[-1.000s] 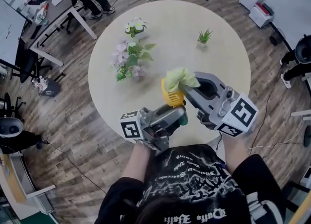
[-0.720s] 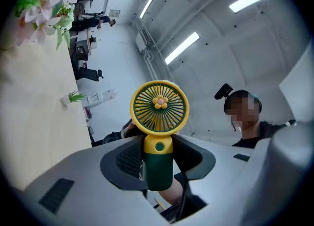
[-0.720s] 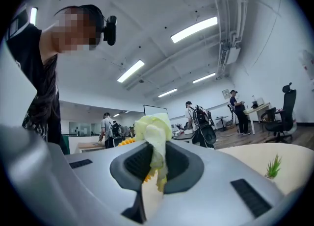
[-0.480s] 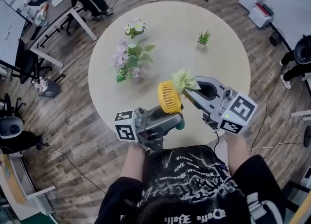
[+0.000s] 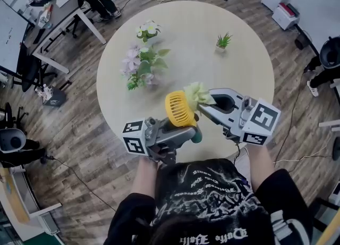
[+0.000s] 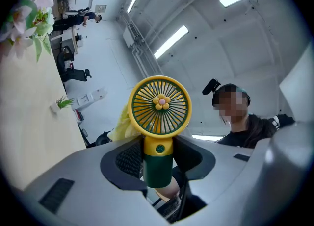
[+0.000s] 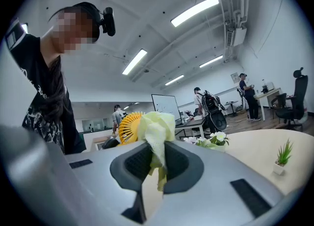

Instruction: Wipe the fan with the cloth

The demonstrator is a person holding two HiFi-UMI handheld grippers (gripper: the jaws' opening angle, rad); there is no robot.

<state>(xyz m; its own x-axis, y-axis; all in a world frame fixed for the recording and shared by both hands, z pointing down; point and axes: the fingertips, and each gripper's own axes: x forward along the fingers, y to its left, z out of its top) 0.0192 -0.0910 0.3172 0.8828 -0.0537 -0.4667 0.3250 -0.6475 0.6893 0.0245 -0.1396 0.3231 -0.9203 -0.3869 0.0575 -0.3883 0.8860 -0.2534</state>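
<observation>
Seemingly mid-wipe: in the head view the left gripper [image 5: 190, 130] clamps the green handle of the small yellow round-caged fan [image 5: 179, 109], held toward 6 o'clock over the round beige table [image 5: 186, 36] on a wood-plank floor [image 5: 79, 132]. The right gripper [image 5: 204, 106] presses a crumpled pale-green cloth [image 5: 197, 93] to the cage's 2 o'clock rim. Left gripper view: the front grille is uncovered and probably remains to wipe. Right gripper view: the jaws are closed on the bunched cloth, with ceiling strip lights [image 7: 195, 10] above.

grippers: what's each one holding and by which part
The left gripper holds the fan by its green handle. The right gripper pinches the cloth near its lower end, the bunch sticking out beyond.
</observation>
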